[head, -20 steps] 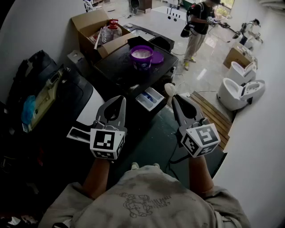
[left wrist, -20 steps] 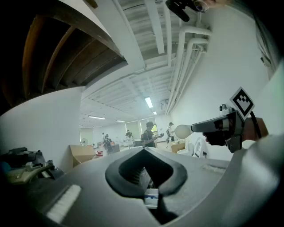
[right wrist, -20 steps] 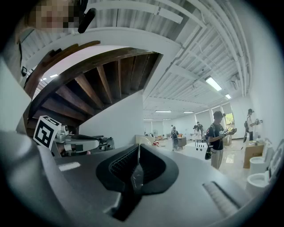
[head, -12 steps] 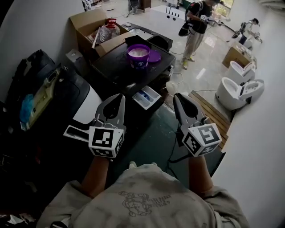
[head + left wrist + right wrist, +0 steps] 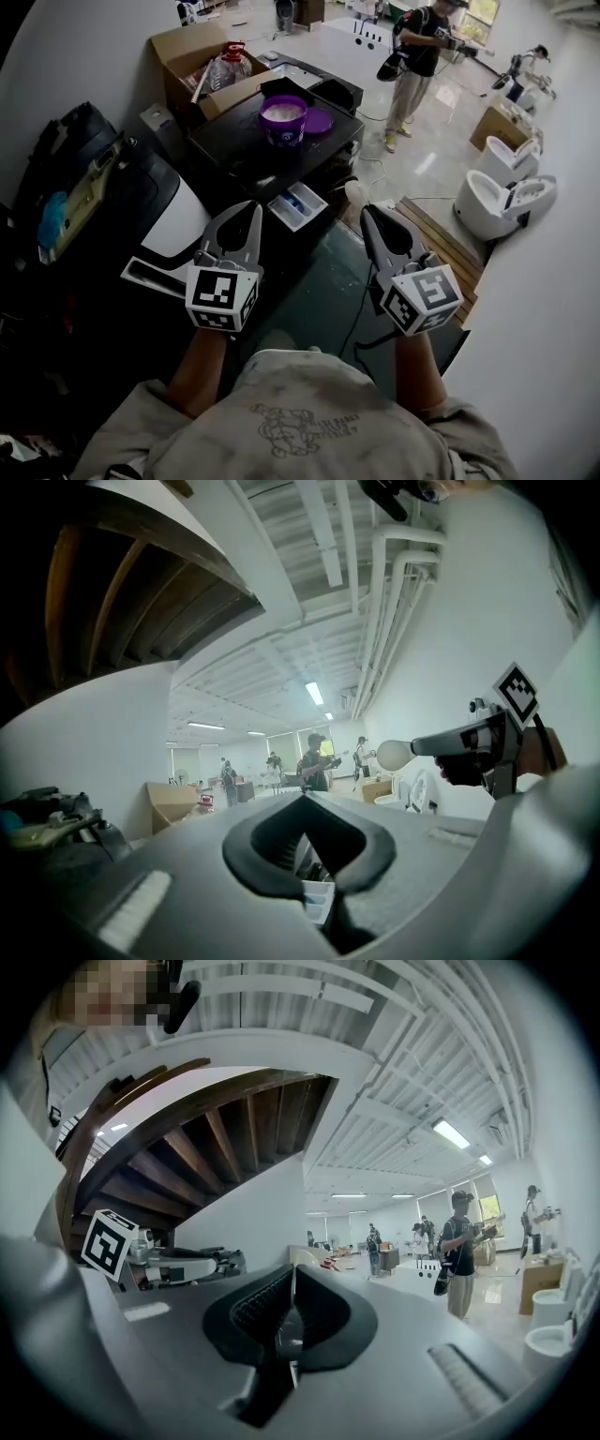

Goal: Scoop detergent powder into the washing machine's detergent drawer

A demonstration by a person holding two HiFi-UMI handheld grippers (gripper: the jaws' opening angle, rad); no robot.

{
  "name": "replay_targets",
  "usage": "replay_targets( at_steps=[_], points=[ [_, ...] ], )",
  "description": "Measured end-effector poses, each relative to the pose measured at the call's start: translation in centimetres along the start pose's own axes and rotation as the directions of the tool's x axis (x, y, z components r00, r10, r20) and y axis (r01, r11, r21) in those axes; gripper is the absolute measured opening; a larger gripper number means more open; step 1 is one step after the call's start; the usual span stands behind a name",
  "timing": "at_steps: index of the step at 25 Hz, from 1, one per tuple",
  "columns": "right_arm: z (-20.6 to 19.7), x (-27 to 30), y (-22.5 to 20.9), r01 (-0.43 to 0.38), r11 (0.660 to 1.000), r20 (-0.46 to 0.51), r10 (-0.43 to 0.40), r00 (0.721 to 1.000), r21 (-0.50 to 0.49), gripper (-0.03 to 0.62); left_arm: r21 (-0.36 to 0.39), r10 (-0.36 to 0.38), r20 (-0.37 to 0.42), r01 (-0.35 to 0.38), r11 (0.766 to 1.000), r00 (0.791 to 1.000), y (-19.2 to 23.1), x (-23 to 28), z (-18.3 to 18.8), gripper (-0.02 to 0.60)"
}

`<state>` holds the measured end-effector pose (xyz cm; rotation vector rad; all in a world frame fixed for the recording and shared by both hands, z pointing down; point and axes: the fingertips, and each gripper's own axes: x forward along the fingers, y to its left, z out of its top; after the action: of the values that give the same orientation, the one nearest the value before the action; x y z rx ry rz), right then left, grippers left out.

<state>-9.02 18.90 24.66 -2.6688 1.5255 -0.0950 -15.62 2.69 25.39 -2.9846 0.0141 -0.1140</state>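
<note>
A purple tub of white detergent powder (image 5: 283, 120) stands open on the black washing machine top (image 5: 234, 141), its lid (image 5: 322, 120) beside it. Below, the white detergent drawer (image 5: 295, 206) is pulled out; it also shows through the left jaws (image 5: 317, 897). My left gripper (image 5: 255, 210) hangs shut and empty left of the drawer. My right gripper (image 5: 367, 212) is shut on a white scoop (image 5: 356, 191), whose round bowl (image 5: 393, 754) sticks out past the jaw tips, right of the drawer.
A cardboard box with bottles (image 5: 202, 56) sits behind the machine. A dark bag and clutter (image 5: 70, 178) fill the left side. A person (image 5: 412, 56) stands on the tiled floor beyond. White toilets (image 5: 502, 202) and a wooden pallet (image 5: 441, 234) lie to the right.
The head view has shifted slightly, so the machine and drawer sit a little further left. Both grippers hold the same stance, the right one still with the scoop.
</note>
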Motion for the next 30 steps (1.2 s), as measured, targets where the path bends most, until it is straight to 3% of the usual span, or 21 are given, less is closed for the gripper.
replay_targets(
  at_steps=[15, 22, 30],
  points=[
    [-0.6, -0.1, -2.8, -0.001, 1.000, 0.002, 0.001, 1.000, 0.010, 0.037, 0.008, -0.024, 0.015, 0.024, 1.000, 1.000, -2.4, 2.6, 0.9, 0.000],
    [-1.4, 3.8, -4.2, -0.007, 1.000, -0.031, 0.006, 1.000, -0.006, 0.037, -0.006, -0.012, 0.006, 0.012, 1.000, 1.000, 0.2, 5.6, 0.1, 0.000],
    [-1.6, 12.3, -6.8, -0.030, 1.000, -0.071, 0.030, 0.997, -0.006, 0.037, -0.029, -0.001, -0.027, 0.000, 1.000, 1.000, 5.6, 12.0, -1.6, 0.000]
  ],
)
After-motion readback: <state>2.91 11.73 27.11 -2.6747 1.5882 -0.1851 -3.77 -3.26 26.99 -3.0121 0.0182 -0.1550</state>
